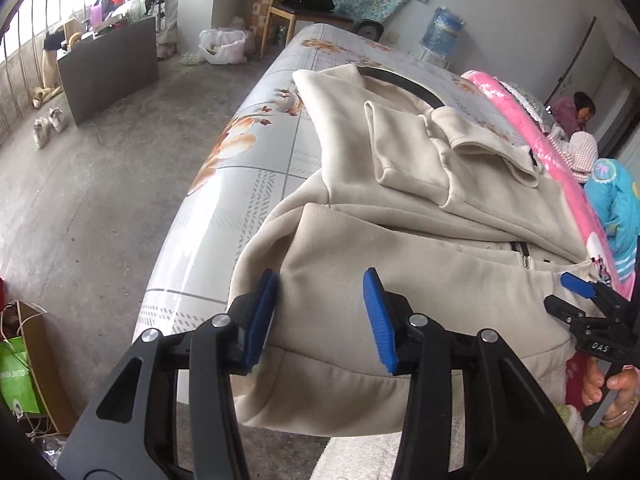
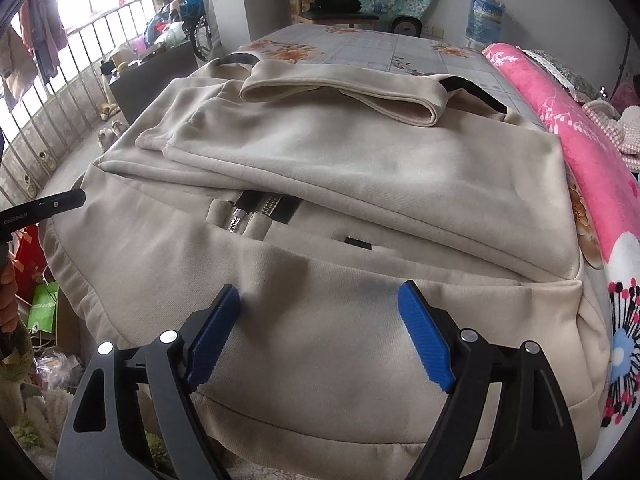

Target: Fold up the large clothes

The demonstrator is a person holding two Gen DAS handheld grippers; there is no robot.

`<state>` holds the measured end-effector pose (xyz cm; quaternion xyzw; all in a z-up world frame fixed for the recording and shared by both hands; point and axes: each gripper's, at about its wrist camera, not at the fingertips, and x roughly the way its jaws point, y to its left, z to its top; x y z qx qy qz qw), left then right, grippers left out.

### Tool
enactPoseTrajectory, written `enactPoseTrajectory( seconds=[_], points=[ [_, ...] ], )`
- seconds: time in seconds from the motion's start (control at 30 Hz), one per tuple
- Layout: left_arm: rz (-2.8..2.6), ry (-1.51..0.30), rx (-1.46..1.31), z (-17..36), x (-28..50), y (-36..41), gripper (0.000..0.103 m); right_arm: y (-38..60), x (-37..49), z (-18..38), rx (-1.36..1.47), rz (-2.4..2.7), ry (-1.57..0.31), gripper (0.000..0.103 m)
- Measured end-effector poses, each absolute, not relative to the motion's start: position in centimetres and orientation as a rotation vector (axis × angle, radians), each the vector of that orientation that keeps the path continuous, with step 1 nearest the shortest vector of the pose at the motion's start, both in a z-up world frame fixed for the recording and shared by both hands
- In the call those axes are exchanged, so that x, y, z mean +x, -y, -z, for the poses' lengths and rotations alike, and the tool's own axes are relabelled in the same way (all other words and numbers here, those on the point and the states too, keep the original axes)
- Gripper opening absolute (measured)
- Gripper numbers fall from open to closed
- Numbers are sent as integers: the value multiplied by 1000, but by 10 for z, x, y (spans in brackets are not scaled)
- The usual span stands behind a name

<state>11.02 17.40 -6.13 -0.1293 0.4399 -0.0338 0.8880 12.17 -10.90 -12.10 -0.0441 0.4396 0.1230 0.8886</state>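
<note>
step: sleeves in, hem fold due | L gripper (image 1: 320, 316) wide, R gripper (image 2: 320, 336) wide, over beige jacket (image 2: 360, 168) hem on bed (image 1: 240, 184) | next: pinch hem, lift twd collar

A cream jacket (image 2: 320, 208) of thick, soft, matt fleece-like cloth, with a shiny metal zip pull (image 2: 237, 216) on black zipper tape. It lies on a bed sheet (image 1: 240, 176) of smooth, glossy fabric printed with orange flowers. Beside it, a pink blanket (image 2: 568, 128) looks plush and fuzzy. The left tongs (image 1: 320, 316) and right tongs (image 2: 316, 332) are matt black plastic with ribbed blue rubbery pads (image 2: 424, 340) and small bright metal rivets. The floor (image 1: 88, 184) is rough, dull grey concrete. A chair (image 1: 296, 4) of bare, light wood stands behind the bed.
</note>
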Motion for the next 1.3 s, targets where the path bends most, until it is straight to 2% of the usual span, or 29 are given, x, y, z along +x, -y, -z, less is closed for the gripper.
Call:
enactPoseTrajectory(
  seconds=[0.03,0.13,0.53,0.7,0.9,1.3],
  points=[
    [87,-909,-283,61,109,-177,36,109,122,121,-91,-255,-913,79],
    [142,-890,-330,58,106,-183,34,109,121,121,-86,-251,-910,79],
    [373,-826,-568,63,107,-205,34,111,119,122,-82,-253,-885,80],
    [314,-877,-546,78,115,-203,34,111,118,122,-80,-251,-878,80],
    [391,-820,-519,67,110,-195,34,110,118,122,-79,-250,-880,80],
    [274,-841,-279,68,116,-172,35,111,119,122,-82,-254,-879,80]
  ],
)
